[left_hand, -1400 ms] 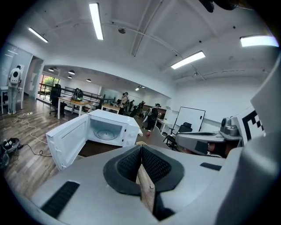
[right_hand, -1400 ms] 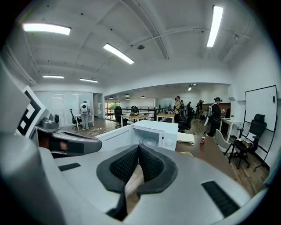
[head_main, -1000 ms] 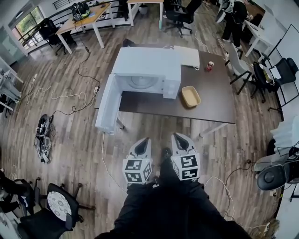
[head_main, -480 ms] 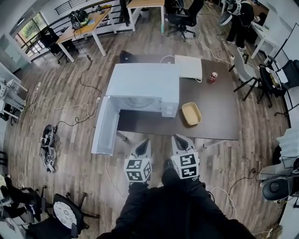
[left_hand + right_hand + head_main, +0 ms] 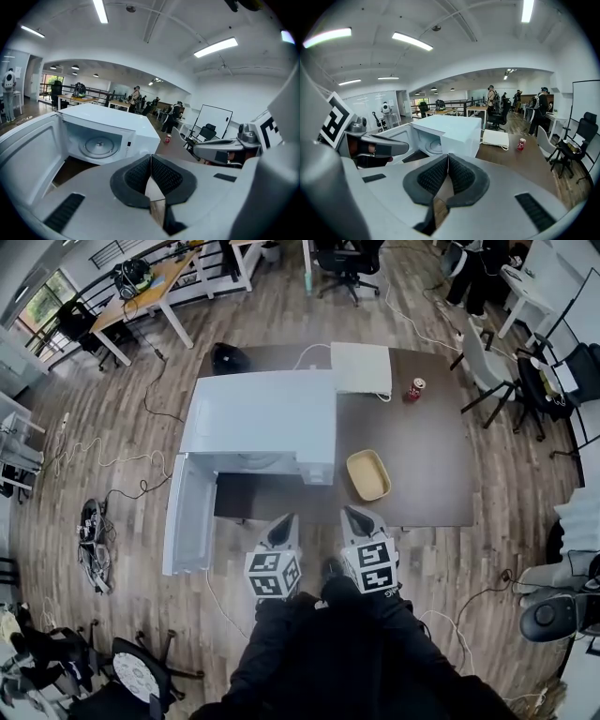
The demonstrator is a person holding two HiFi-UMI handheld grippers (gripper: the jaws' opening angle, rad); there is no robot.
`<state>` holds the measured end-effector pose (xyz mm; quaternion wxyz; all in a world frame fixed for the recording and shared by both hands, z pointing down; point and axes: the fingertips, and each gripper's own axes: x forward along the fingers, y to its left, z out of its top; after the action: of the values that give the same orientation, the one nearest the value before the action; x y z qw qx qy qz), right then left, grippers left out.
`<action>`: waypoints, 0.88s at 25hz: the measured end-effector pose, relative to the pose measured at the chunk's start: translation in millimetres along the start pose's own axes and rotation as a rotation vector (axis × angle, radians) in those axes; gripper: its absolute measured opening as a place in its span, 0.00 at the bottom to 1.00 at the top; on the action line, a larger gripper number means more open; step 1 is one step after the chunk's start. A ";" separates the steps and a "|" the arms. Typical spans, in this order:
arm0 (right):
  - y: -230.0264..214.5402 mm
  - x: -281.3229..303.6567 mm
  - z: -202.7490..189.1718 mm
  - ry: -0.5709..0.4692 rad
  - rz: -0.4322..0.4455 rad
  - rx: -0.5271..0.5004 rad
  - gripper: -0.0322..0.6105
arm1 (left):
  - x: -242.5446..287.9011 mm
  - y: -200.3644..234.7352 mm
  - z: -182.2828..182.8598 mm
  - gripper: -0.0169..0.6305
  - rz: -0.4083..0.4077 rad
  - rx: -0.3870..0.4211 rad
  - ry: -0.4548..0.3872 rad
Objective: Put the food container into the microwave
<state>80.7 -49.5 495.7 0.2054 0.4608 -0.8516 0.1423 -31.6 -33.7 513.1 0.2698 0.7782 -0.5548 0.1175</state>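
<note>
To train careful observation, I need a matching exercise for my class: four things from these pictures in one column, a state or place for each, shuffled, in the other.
Things:
1. microwave door
2. food container
3. red can
4. left gripper

States or places:
A. jaws together, holding nothing
B. swung open
C. on the table, just right of the microwave
D. farther back on the table, beyond the container

Pairs: 1-B, 2-C, 3-D, 4-A
</note>
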 end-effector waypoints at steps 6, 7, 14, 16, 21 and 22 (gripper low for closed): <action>-14.9 16.6 -6.8 0.023 0.018 0.025 0.09 | 22.1 -0.5 0.6 0.08 0.007 0.005 0.032; -18.0 19.2 -11.0 0.033 0.017 0.028 0.09 | 25.4 -1.0 -0.3 0.08 0.008 0.007 0.036; -38.2 34.3 -29.7 0.080 -0.001 0.054 0.09 | 51.2 3.7 -10.6 0.08 0.005 -0.007 0.074; -44.2 39.4 -33.7 0.089 -0.009 0.056 0.09 | 58.9 6.7 -11.9 0.08 0.002 -0.012 0.079; -53.1 52.1 -57.7 0.150 -0.027 0.049 0.09 | 70.8 19.4 -22.8 0.08 0.005 -0.038 0.108; -55.8 55.7 -62.2 0.163 -0.031 0.049 0.09 | 73.8 21.4 -24.3 0.08 0.005 -0.042 0.115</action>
<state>114.0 -92.9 579.9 0.2650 0.4655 -0.8212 0.1969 -22.3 -84.5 575.0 0.3172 0.7631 -0.5425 0.1509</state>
